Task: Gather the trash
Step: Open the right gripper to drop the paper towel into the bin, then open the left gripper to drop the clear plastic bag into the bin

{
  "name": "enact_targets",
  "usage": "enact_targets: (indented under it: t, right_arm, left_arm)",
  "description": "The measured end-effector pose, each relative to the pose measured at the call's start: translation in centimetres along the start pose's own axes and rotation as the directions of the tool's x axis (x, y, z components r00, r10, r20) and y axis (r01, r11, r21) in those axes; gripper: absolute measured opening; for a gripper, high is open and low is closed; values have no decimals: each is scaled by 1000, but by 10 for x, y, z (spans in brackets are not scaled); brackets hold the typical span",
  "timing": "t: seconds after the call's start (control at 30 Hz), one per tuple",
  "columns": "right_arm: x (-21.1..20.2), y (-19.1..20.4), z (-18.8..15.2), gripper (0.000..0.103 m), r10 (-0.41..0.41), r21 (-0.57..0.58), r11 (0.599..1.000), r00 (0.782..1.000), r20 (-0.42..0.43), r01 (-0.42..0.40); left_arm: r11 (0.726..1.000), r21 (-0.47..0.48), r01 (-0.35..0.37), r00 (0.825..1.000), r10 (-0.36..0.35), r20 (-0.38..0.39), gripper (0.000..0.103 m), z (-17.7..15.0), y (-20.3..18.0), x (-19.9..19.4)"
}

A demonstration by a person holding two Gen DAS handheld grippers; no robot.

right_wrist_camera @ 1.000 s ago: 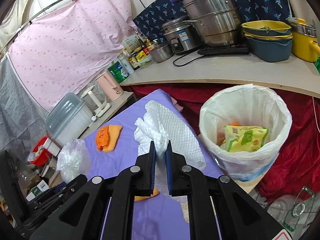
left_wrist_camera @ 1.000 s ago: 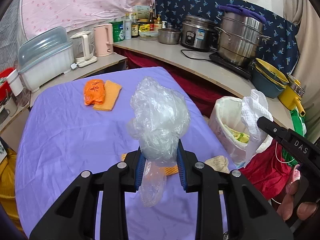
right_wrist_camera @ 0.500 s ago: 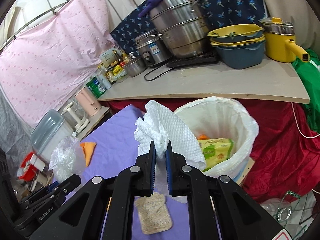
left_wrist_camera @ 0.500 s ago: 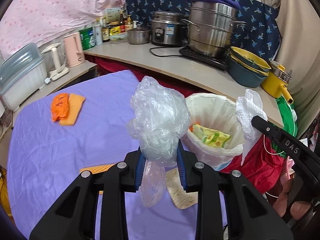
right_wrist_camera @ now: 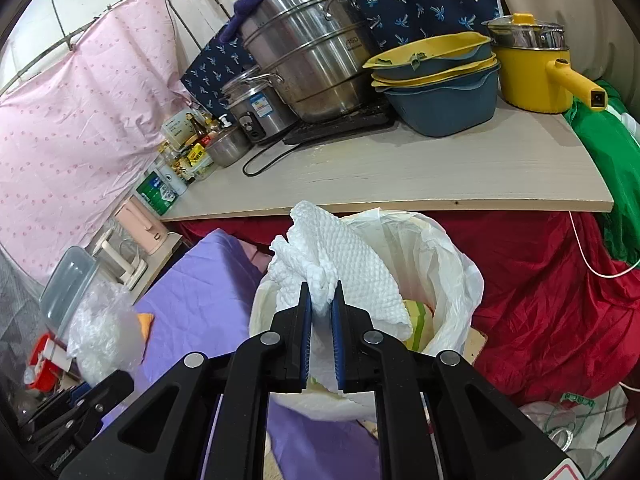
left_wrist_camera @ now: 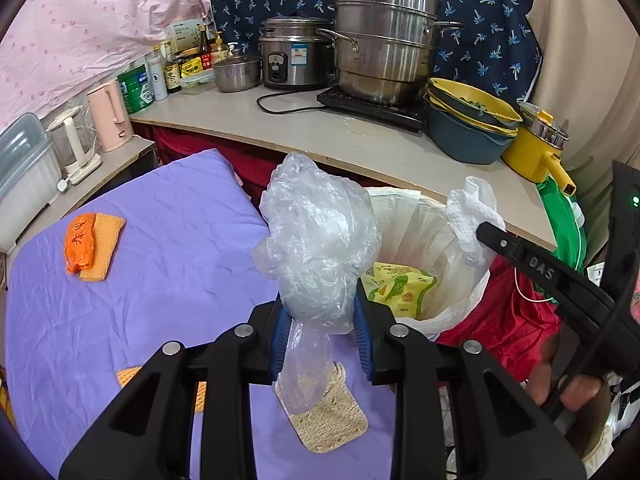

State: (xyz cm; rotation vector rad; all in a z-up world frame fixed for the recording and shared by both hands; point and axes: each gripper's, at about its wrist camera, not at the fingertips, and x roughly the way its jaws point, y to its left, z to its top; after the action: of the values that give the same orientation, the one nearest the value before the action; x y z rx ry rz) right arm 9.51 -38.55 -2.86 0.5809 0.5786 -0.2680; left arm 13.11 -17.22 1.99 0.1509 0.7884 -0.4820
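Cluttered kitchen corner, seen first from the left wrist: pale counter (left_wrist_camera: 360, 140) loaded with steel pots, a rice cooker and bottles, purple-covered table (left_wrist_camera: 160, 272) below it, white-lined bin (left_wrist_camera: 436, 240) just off the table's far edge. Left gripper (left_wrist_camera: 322, 320) clamped on a crumpled clear plastic bag (left_wrist_camera: 316, 240), raised above the table edge and just short of the bin mouth. Already inside the bin: a green-and-yellow wrapper (left_wrist_camera: 400, 284). Left on the cloth, well apart from the bin: an orange packet (left_wrist_camera: 80, 244) lying on a yellow sponge cloth (left_wrist_camera: 105, 248), plus a beige woven pad (left_wrist_camera: 332, 420) near the front edge, under the hanging tail of the bag; hard to say whether the pad or the sponge cloth counts as trash. At the right of that view, the right gripper (left_wrist_camera: 484, 228) carrying a white paper towel (left_wrist_camera: 472, 208) over the bin rim. From the right wrist, same counter and red cloth (right_wrist_camera: 540, 300) behind: right gripper (right_wrist_camera: 321, 294) pinched nearly shut on the paper towel (right_wrist_camera: 344, 268), which hangs directly above the open bin (right_wrist_camera: 452, 272). Plastic bag (right_wrist_camera: 104, 328) visible at lower left over the table. Judged partway through: one item binned, two held at the bin and not yet released, at least the orange packet left to fetch.
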Motion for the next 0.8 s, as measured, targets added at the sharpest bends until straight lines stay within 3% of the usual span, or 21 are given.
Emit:
enact_targets:
  t: [0.13,0.2,0.43,0.8]
  right_arm:
    - [19,-7,5,18,-22,6,1000,1000,-3,22]
    - [27,-11,8,36,-33,19,999,999,1,33]
    - [25,-24,12,36,-37,40,999,999,8,36]
    - [-1,-51,0,37,-85,85,993,996,4,84]
  left_arm:
    - [1000,8,4,1000,-4,-17,28,2,-4,13]
    - [1000,12,2,1000,-2,-23,28,3,-6,18]
    - [999,26,18,999,-17,-45,28,8,-16,38]
    - [991,72,111,990,-104,-97,28,22,-59,80]
